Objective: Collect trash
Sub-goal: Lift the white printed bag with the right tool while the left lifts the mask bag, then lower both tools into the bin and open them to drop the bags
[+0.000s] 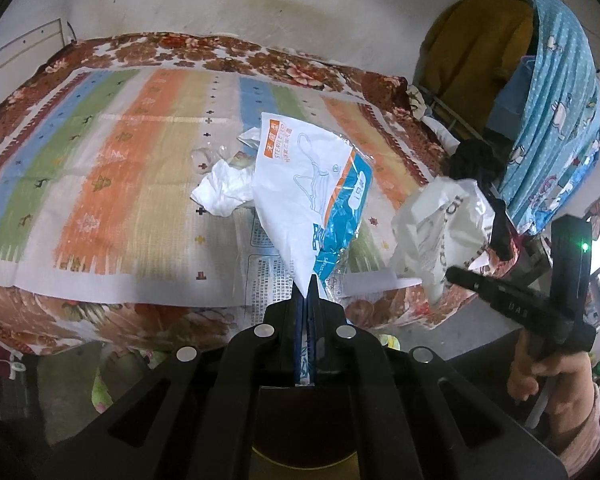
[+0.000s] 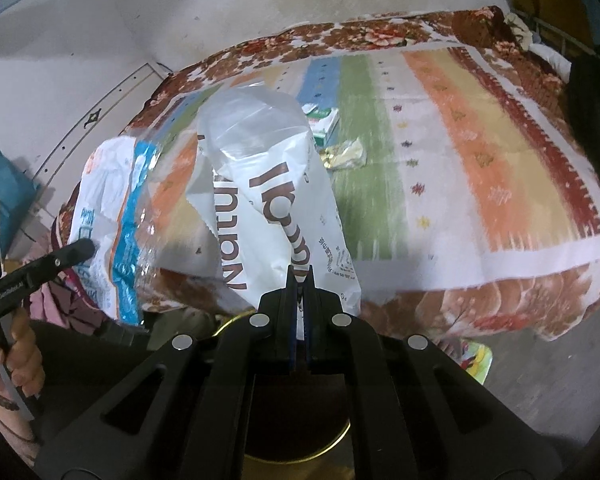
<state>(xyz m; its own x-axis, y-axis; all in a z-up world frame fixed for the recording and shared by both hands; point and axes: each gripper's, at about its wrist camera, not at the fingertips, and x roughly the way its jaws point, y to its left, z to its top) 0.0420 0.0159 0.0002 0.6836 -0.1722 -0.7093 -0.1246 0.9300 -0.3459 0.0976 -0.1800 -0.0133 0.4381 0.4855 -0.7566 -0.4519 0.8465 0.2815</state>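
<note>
You're pinching the white-and-blue plastic wrapper (image 1: pixel 308 184) in the left gripper (image 1: pixel 307 280), the white brown-lettered plastic bag (image 2: pixel 276 184) in the right gripper (image 2: pixel 299 276); keep both clamped while clearing the bed's (image 2: pixel 500 256) near edge.

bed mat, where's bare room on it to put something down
Bare: the orange and green stripes of the striped bed mat, left of the crumpled white paper, and the orange and yellow stripes at its right end, right of the gold crumpled wrapper. Crowded: mid-mat, around the paper, wrapper and green-and-white carton.

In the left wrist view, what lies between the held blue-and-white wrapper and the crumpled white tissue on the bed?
Nothing: the wrapper overlaps the tissue in the left wrist view, hiding any gap.
</note>
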